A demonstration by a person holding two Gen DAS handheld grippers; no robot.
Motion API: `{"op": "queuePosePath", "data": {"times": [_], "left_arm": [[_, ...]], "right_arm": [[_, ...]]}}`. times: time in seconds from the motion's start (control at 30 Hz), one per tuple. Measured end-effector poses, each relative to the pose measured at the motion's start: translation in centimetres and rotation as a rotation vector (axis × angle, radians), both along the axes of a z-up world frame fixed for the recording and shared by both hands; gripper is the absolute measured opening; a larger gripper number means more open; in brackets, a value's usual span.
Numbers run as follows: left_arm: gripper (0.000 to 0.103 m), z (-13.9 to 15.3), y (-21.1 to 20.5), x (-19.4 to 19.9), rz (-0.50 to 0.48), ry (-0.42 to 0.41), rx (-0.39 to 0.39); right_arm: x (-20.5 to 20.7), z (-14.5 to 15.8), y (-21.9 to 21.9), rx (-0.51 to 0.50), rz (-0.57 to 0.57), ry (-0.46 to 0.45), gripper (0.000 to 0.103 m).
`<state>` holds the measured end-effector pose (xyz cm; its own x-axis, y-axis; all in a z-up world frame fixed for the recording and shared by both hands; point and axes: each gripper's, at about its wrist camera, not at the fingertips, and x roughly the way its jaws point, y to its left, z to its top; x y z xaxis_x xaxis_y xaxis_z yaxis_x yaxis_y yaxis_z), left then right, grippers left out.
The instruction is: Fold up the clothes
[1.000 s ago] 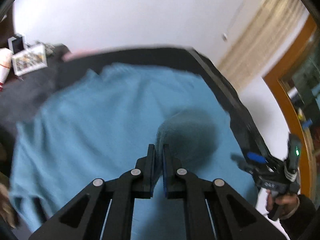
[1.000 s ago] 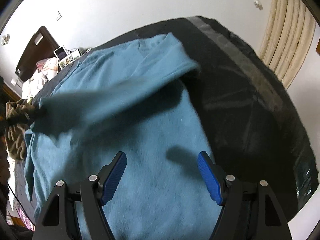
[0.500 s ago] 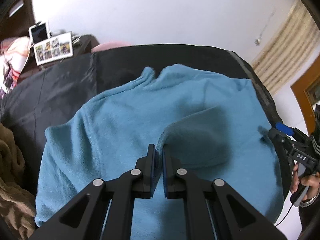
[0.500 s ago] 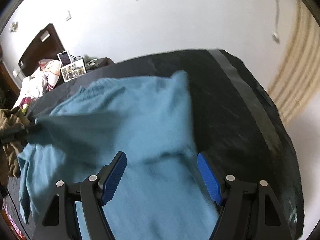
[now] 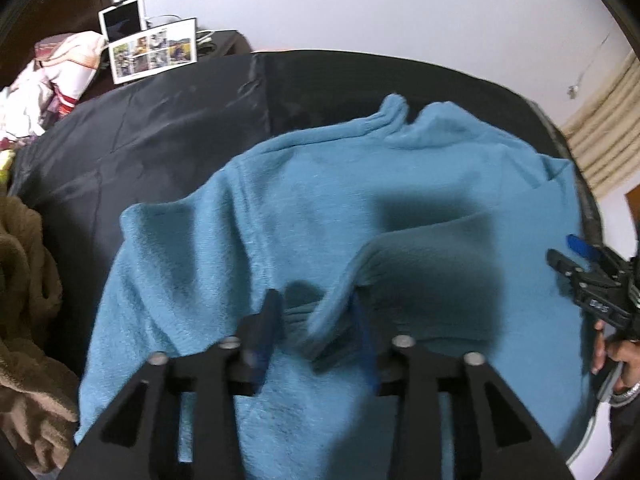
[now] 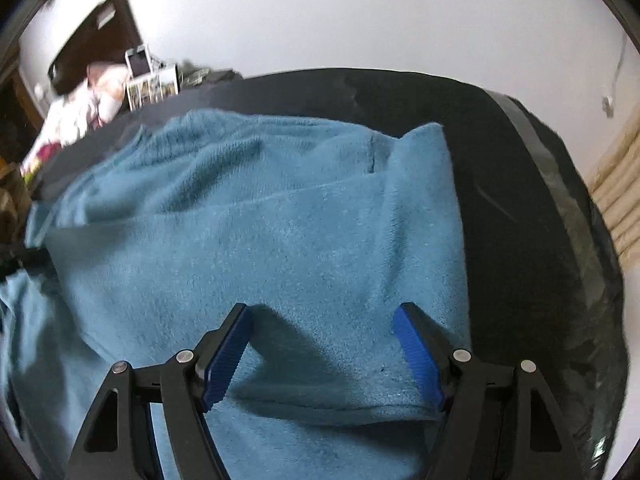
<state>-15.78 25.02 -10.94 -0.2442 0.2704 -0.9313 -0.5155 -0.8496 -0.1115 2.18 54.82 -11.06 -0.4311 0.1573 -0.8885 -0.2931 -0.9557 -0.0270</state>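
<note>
Change since the earlier frames: the left gripper point(image 5: 316, 328), a second ago pinched flat on a fold of blue fabric, now has its jaws opening; the fold edge sags loose between the fingers, and the pads no longer press it. The folded flap lies lower and flatter on the garment than before.

Item: blue fleece sweater point(image 5: 304, 208), spread on a black-covered bed point(image 5: 160, 128), towards the right side of the cover. Collar point(image 5: 394, 114) points away from both cameras, towards the white wall; the hem end lies nearest the grippers. Judged long axis: collar to hem, running away from the viewer. One flap is folded across the body, its fold edge running across the garment from the left gripper towards the right side.

Right gripper point(image 6: 324, 348): jaws spread wide and still widening slightly, nothing between them, hovering over the right portion of the sweater near its right-hand edge point(image 6: 448, 208). In the left wrist view it shows at the far right, held by a hand point(image 5: 612, 348).

Key relation: the sweater lies directly below and ahead of both grippers; the left is nearer the released fold, the right nearer the unfolded right side.

Also present: brown blanket point(image 5: 28, 304) at the left of the bed, photo sheet point(image 5: 154, 54) and bundled bedding point(image 5: 60, 68) beyond.
</note>
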Motion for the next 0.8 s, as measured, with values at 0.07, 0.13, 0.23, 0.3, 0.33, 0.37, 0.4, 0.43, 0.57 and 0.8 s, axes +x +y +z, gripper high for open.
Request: {"op": "queuePosePath", "data": {"times": [0.07, 0.13, 0.23, 0.3, 0.33, 0.37, 0.4, 0.43, 0.57, 0.8], "left_arm": [[0.063, -0.1, -0.2, 0.0, 0.020, 0.015, -0.033], [0.067, 0.1, -0.5, 0.1, 0.038, 0.025, -0.052], [0.068, 1.0, -1.6, 0.8, 0.067, 0.054, -0.082], [0.070, 2.0, -2.9, 1.5, 0.088, 0.068, -0.070], [0.071, 2.3, -3.7, 1.8, 0.101, 0.068, -0.061], [0.071, 2.6, -4.6, 2.3, 0.117, 0.069, -0.056], [0.072, 3.0, -5.6, 2.8, 0.132, 0.069, -0.050], [0.072, 3.3, -6.5, 3.3, 0.147, 0.070, -0.045], [0.072, 4.0, -10.3, 5.7, 0.204, 0.062, -0.035], [0.077, 3.8, -17.6, 10.0, 0.328, 0.033, -0.028]], "right_arm": [[0.1, 0.0, 0.0, -0.002, -0.003, 0.005, 0.079], [0.3, 0.0, -0.1, -0.001, 0.002, 0.003, 0.081], [0.5, 0.3, -0.2, -0.003, -0.003, -0.022, 0.081], [1.5, 1.3, -0.7, -0.024, -0.017, -0.010, 0.081], [2.1, 1.8, -0.9, -0.034, -0.024, -0.002, 0.081], [2.8, 2.4, -1.4, -0.040, -0.019, 0.012, 0.081], [3.6, 2.9, -1.9, -0.044, -0.013, 0.026, 0.081], [4.5, 3.3, -2.5, -0.047, -0.002, 0.034, 0.081], [7.6, 3.4, -5.5, -0.080, 0.051, 0.027, 0.081], [13.1, 1.7, -10.6, -0.100, 0.142, -0.026, 0.081]]}}
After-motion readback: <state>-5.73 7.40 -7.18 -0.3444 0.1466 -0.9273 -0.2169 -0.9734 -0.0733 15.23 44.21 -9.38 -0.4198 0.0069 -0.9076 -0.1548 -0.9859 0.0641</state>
